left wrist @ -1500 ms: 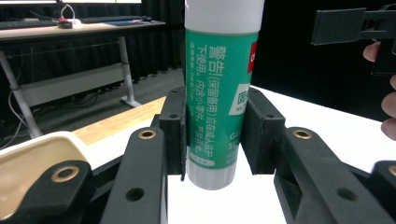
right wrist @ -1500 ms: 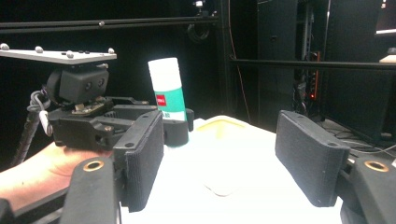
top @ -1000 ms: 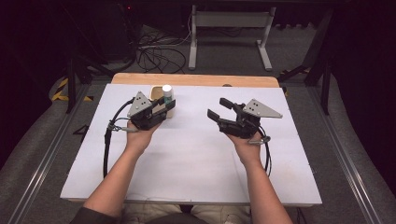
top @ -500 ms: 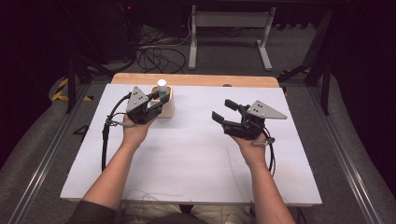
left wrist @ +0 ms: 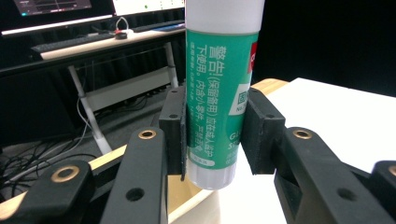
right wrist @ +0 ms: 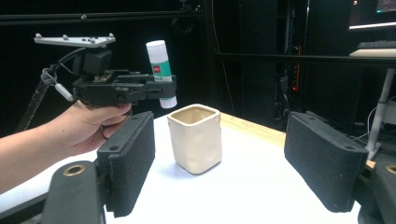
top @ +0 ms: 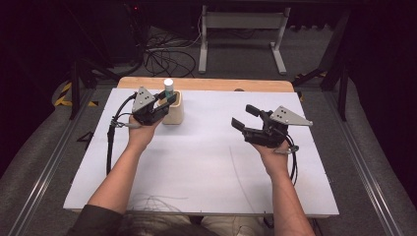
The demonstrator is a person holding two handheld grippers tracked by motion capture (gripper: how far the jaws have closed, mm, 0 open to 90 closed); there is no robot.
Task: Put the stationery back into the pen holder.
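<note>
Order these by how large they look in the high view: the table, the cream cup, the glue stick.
1. Table, the largest.
2. Cream cup.
3. Glue stick, the smallest, held over the cup by the left tool.

In the left gripper view the top edge cuts off the white cap of the green-labelled glue stick (left wrist: 219,93), and only a rim corner of the cream square ceramic cup (left wrist: 196,205) shows below that stick. Its small label print is partly unreadable.
</note>
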